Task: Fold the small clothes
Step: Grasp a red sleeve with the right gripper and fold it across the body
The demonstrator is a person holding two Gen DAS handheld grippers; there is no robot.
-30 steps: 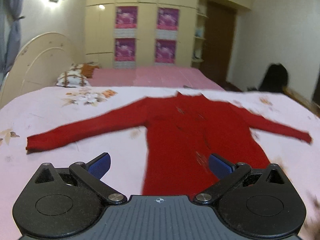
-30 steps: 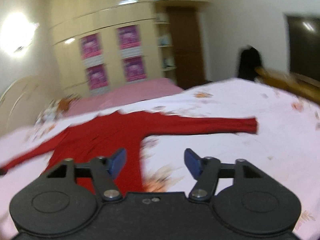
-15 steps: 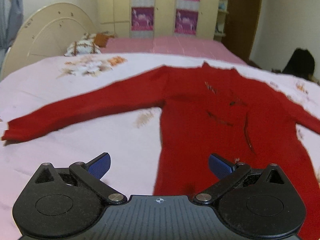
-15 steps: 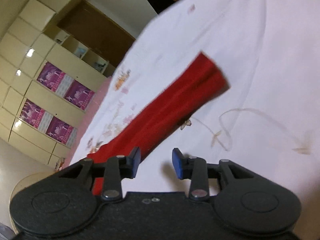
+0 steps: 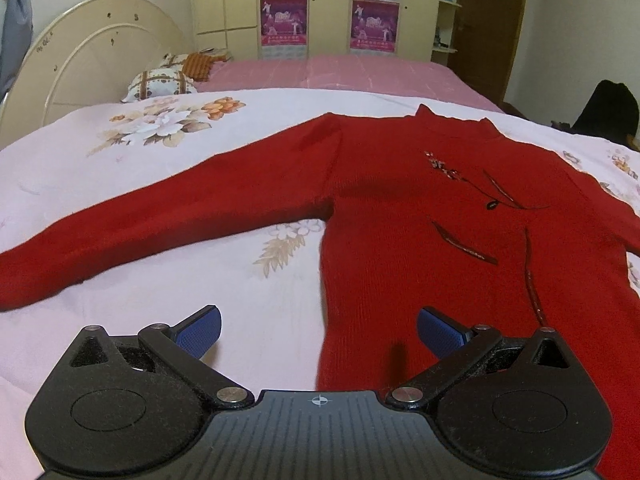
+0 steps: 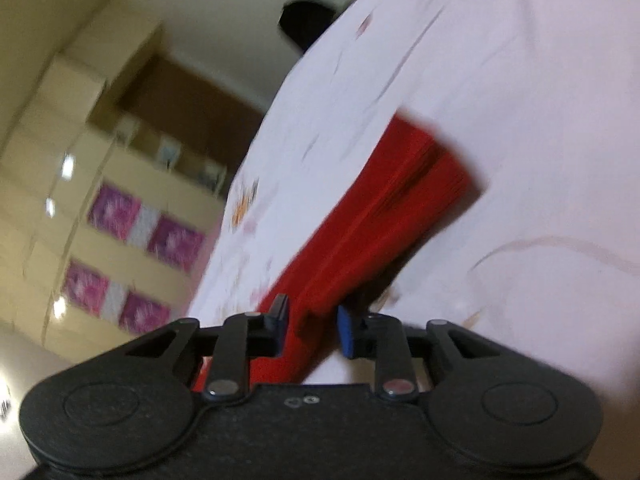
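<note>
A red long-sleeved sweater (image 5: pixel 432 216) lies flat on the bed, sleeves spread, its left sleeve (image 5: pixel 132 220) reaching to the left edge of the left wrist view. My left gripper (image 5: pixel 318 330) is open and empty, hovering over the sweater's lower left side edge. In the right wrist view the sweater's right sleeve (image 6: pixel 384 232) runs between the blue pads of my right gripper (image 6: pixel 312 330). The jaws stand narrow around the sleeve a little behind its cuff; this view is blurred and tilted.
The bed has a white floral sheet (image 5: pixel 160 160) with a pink bedspread (image 5: pixel 340 72) and pillows (image 5: pixel 164 82) behind. A cream headboard (image 5: pixel 92 64) stands at the left, wardrobes (image 5: pixel 328 4) at the back. A dark object (image 5: pixel 608 112) sits at the right.
My right gripper has narrowed and moved in over the right sleeve, which now lies between its pads. My left gripper has moved closer to the sweater, still wide open.
</note>
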